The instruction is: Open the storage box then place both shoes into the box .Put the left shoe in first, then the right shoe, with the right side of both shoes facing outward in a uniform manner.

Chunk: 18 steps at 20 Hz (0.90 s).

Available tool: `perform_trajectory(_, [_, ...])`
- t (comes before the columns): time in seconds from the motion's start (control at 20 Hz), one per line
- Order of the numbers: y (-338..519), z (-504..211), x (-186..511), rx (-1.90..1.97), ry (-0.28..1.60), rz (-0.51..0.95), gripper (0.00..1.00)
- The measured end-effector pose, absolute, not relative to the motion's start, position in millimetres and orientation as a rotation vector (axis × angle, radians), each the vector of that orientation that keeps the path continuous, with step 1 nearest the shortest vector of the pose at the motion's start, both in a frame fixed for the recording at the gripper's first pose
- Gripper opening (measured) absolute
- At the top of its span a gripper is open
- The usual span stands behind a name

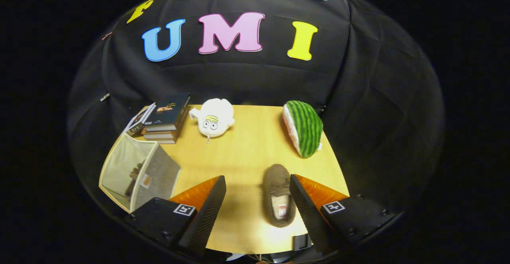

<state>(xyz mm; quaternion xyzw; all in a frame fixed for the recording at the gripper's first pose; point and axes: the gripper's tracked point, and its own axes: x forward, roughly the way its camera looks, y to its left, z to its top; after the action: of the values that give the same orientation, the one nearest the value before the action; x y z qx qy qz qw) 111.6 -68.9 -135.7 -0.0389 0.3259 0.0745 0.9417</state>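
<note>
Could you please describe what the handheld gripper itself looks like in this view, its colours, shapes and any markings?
The gripper has two wedge-shaped jaws standing wide apart. Each is black with a finely ribbed inner face and a translucent orange panel on its outer upper side. Behind each jaw sits a matte black block with small screws, and each block carries a small white square tag printed with a black pattern. No cables are visible.

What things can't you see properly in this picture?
- Gripper view: the storage box stands open, with a dark thing inside too small to tell whether it is a shoe.
- The brown shoe between the open gripper's fingers is partly covered by the right finger.
- The books' covers are too small to read.
</note>
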Motion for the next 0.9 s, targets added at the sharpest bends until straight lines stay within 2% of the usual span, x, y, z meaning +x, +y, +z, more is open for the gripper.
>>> perform_trajectory(0.4, [-153,-243,113,-0.120,0.879,0.199,1.00])
perform_trajectory(0.9, [-162,-318,144,-0.026,1.030,0.268,0.99])
